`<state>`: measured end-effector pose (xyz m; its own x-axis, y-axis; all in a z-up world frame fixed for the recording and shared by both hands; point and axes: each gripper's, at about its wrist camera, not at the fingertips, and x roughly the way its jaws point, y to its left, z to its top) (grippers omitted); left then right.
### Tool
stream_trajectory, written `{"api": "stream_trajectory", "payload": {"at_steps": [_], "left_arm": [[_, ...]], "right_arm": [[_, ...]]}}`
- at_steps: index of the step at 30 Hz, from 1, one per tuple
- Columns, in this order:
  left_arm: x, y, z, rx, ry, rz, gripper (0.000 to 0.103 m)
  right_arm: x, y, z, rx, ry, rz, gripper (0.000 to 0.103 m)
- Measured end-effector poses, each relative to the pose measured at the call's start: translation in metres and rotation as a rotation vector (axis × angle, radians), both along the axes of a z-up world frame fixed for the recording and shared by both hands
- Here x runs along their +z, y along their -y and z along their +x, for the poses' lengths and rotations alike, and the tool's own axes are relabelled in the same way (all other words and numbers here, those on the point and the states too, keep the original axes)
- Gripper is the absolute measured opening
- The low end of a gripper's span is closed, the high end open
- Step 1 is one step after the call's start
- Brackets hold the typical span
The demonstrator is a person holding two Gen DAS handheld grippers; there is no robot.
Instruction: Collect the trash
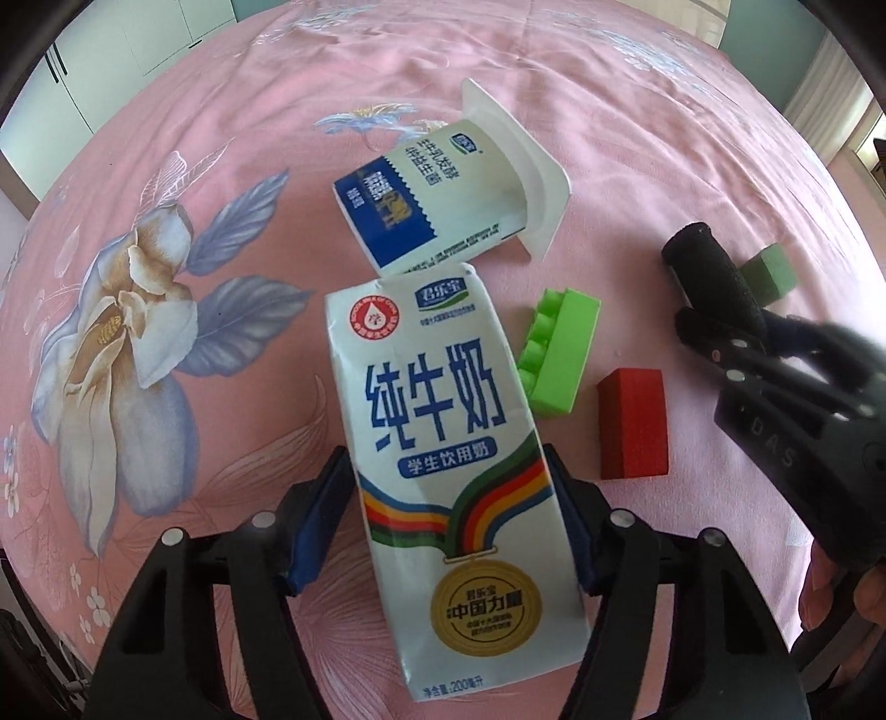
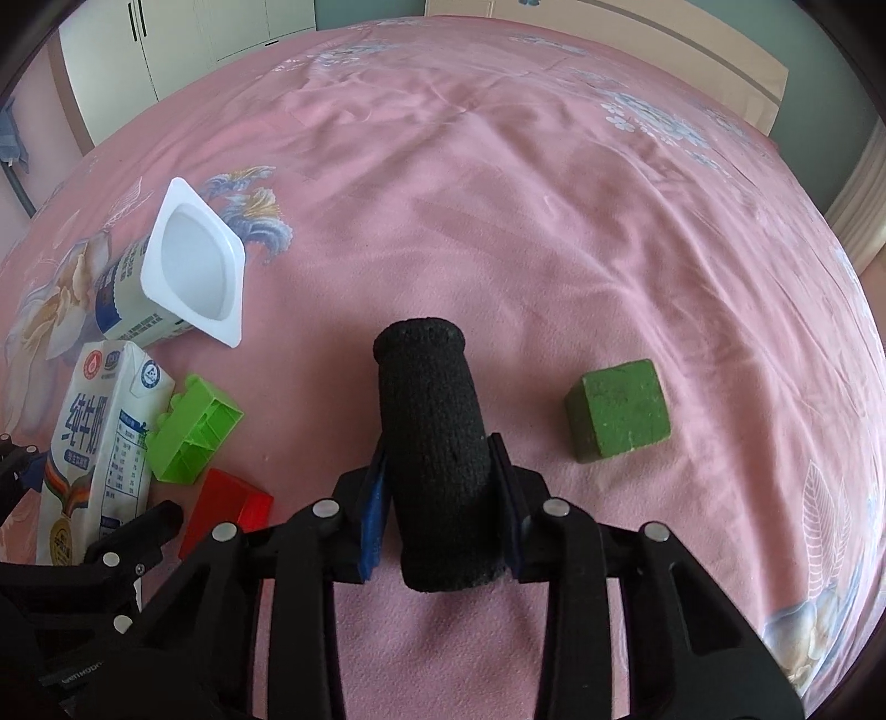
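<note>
A white milk carton point(image 1: 443, 443) with blue lettering lies flat on the pink bedsheet point(image 1: 221, 138). My left gripper point(image 1: 448, 487) straddles the carton's lower half, and both blue pads press on its long sides. Just beyond it, an empty white yogurt cup point(image 1: 437, 205) lies on its side. In the right wrist view my right gripper point(image 2: 440, 476) is shut on a black knitted tube point(image 2: 437, 459), which sticks out forward past the fingertips. The same tube point(image 1: 714, 277) shows at the right of the left wrist view, with the carton point(image 2: 94, 443) and cup point(image 2: 166, 277) at the left of the right wrist view.
A light green toy brick point(image 1: 559, 354) and a red block point(image 1: 634, 426) lie between the two grippers. To the right of the tube sits a dark green cube point(image 2: 617, 410). White wardrobe doors point(image 2: 166, 44) stand beyond the bed's far edge.
</note>
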<state>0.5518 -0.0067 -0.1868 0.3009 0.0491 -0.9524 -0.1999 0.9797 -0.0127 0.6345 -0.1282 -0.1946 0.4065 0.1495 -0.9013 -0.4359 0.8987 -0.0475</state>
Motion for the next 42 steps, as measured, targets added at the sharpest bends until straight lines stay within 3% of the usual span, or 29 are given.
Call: {"api": "stream_trajectory", "payload": {"at_steps": [1, 3, 9, 16, 28, 37, 42], "left_arm": [[0.001, -0.001, -0.002, -0.009, 0.001, 0.002, 0.052], [0.004, -0.004, -0.008, -0.042, 0.002, 0.002, 0.05], [0.015, -0.011, -0.026, -0.075, -0.001, 0.018, 0.05], [0.049, -0.016, -0.053, -0.092, 0.034, 0.041, 0.05], [0.166, -0.014, -0.113, -0.176, 0.199, 0.129, 0.05], [0.26, -0.008, -0.169, -0.221, 0.359, 0.198, 0.05], [0.297, -0.004, -0.203, -0.244, 0.429, 0.235, 0.05]], "right_arm": [[0.001, 0.0, -0.002, 0.002, 0.002, -0.005, 0.034], [0.003, 0.001, -0.008, 0.001, -0.008, -0.001, 0.034], [0.02, 0.006, -0.031, 0.001, -0.016, 0.006, 0.033], [0.069, 0.019, -0.067, -0.016, 0.033, -0.013, 0.033], [0.187, 0.032, -0.142, -0.033, 0.181, -0.045, 0.033], [0.281, 0.032, -0.22, 0.006, 0.316, -0.054, 0.033], [0.324, 0.033, -0.263, 0.023, 0.373, -0.034, 0.033]]}}
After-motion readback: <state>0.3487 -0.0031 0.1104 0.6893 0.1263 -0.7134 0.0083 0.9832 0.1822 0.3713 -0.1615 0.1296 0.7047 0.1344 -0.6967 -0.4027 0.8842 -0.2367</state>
